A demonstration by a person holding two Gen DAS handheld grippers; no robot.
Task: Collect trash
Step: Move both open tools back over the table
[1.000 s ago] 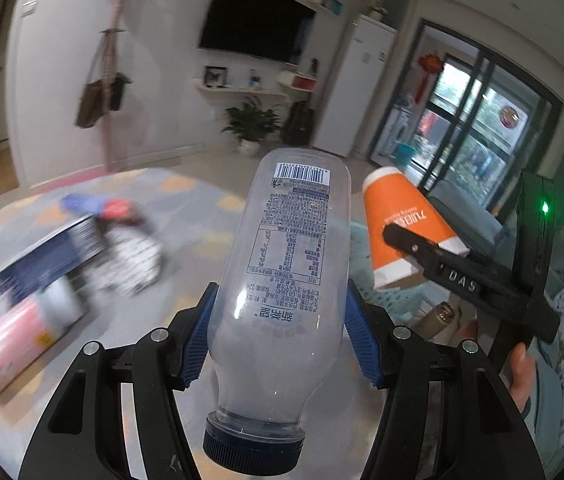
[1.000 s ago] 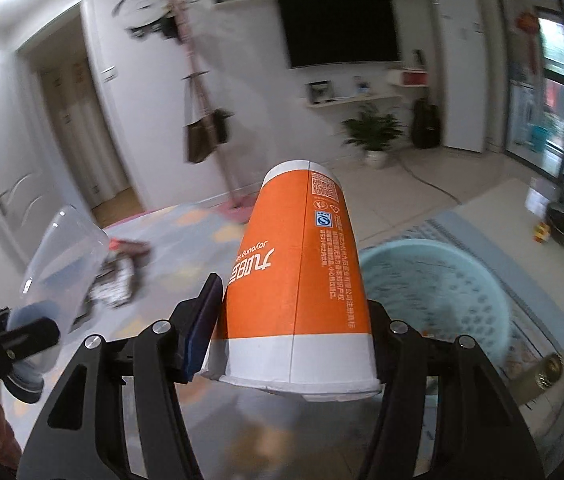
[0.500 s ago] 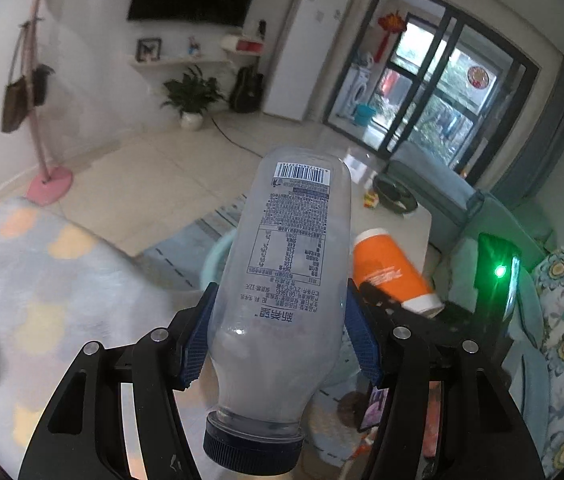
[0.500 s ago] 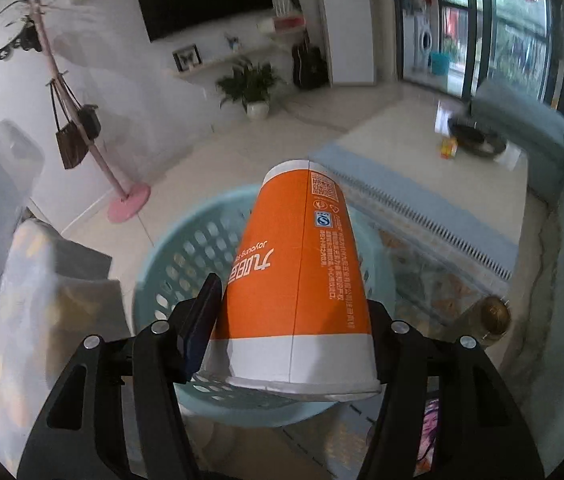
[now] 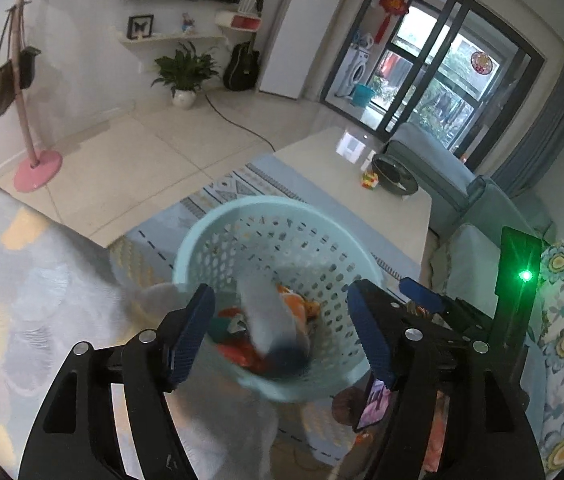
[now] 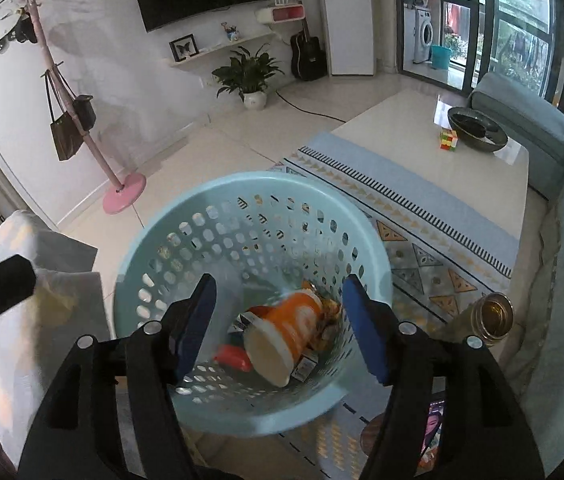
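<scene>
Left wrist view: the left gripper (image 5: pixel 282 332) hangs over the pale blue basket (image 5: pixel 218 216), its jaws spread and just opened wider, with nothing pressed between the blue pads. The clear plastic bottle (image 5: pixel 270 320) shows as a blurred streak below the gap between the fingers, inside the basket, dark cap toward the near wall and body slanting up toward the far wall. It touches neither pad. The blur hides whether it rests on the rubbish under it. Red, orange and green scraps lie around it at the basket's bottom.

Right wrist view: the right gripper (image 6: pixel 280 324) is also above the basket (image 6: pixel 162 216), jaws apart and just opened further, gripping nothing. The orange paper cup (image 6: pixel 286 328) lies on its side at the basket's bottom, seen through the gap between the fingers and clear of both. Its white rim and open mouth face the near wall, and its orange body, with a blurred white mark, points toward the far wall. It rests on other wrappers, with a red piece (image 6: pixel 234 356) just beside its mouth.

The basket is round, its walls pierced with rows of holes. It stands on a patterned rug (image 6: pixel 422 248), with a low white table (image 6: pixel 434 148) beyond its far side.
</scene>
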